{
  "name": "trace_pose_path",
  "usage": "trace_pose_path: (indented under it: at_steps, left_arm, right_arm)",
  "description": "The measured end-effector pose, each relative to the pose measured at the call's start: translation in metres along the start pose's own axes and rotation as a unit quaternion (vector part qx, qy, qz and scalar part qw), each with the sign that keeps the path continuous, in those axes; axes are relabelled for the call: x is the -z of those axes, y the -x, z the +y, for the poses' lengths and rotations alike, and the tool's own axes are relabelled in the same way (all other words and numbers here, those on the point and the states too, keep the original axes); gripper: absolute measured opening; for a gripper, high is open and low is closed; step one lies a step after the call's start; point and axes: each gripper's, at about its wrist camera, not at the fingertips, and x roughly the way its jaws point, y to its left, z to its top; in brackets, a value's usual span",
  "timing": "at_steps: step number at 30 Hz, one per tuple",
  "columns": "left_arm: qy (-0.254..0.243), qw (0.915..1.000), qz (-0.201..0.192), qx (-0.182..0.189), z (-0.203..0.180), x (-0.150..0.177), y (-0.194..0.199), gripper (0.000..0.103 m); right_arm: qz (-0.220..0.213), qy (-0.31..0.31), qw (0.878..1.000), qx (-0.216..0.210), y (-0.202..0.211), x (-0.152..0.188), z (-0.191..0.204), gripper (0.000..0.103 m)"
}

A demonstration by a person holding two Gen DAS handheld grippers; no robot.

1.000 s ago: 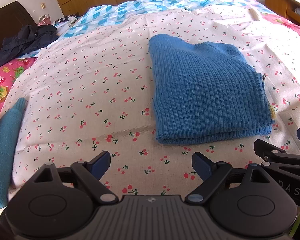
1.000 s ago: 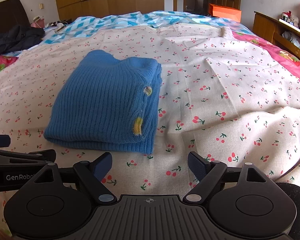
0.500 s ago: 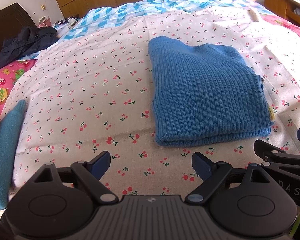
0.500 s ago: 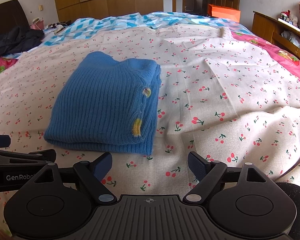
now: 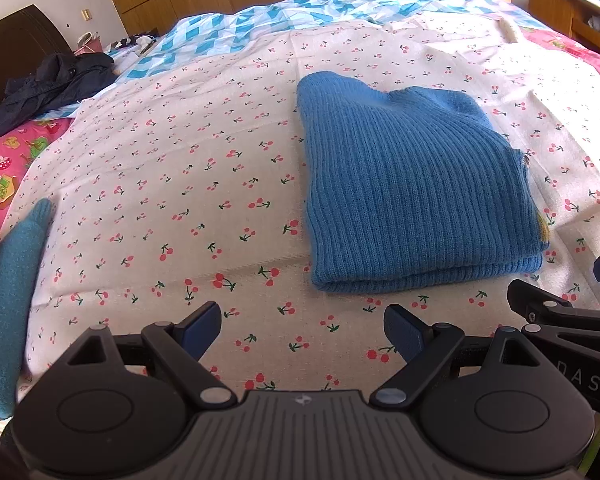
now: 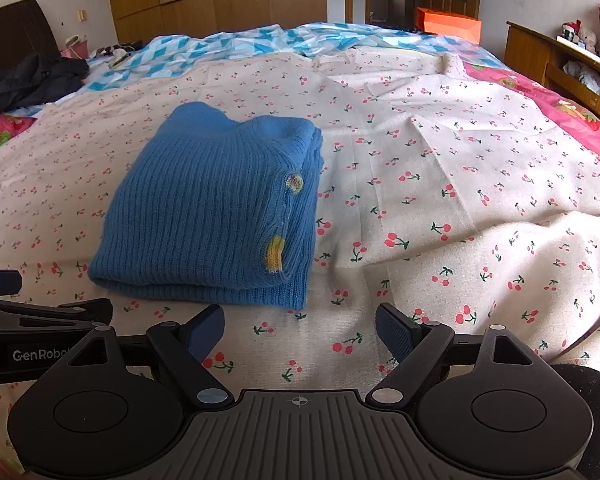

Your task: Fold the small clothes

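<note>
Nothing much is shifting since a second ago: the folded blue knit sweater (image 5: pixel 412 200) is lying flat on the cherry-print sheet (image 5: pixel 180 168), at one o'clock from the left gripper (image 5: pixel 302 330) and eleven o'clock from the right gripper (image 6: pixel 300 330). Both are hovering wide open and empty just short of it. Folding is looking finished, so the next move is probably calling for another garment, perhaps the teal sock (image 5: pixel 8 300) at nine o'clock.

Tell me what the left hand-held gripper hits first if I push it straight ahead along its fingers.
Probably the cherry-print sheet. The open left hand-held gripper points just left of the folded blue sweater, so it may only brush the sweater's left edge. Depth is unclear through the fisheye.
</note>
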Motion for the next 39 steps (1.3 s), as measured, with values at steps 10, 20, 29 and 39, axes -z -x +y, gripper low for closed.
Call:
trace_pose_path:
  at_steps: [10,20,29,39]
  left_arm:
    - [0.003,1.0,0.002,0.004,0.0009,0.0004,-0.0018,0.092]
    - [0.004,1.0,0.002,0.005,0.001,-0.0004,-0.0023,0.092]
    - [0.004,1.0,-0.004,0.004,0.0004,-0.0013,0.0008,0.092]
    - [0.005,1.0,-0.005,0.005,0.0004,-0.0002,0.0003,0.092]
  right_arm:
    - [0.001,-0.001,1.0,0.001,-0.0006,0.001,0.0008,0.085]
    - [0.0,-0.006,1.0,-0.001,-0.0017,-0.0001,-0.0005,0.085]
    - [-0.004,-0.011,1.0,-0.005,0.0002,-0.0001,-0.0025,0.085]
    - [-0.002,-0.009,1.0,-0.004,0.0005,0.0004,-0.0021,0.085]
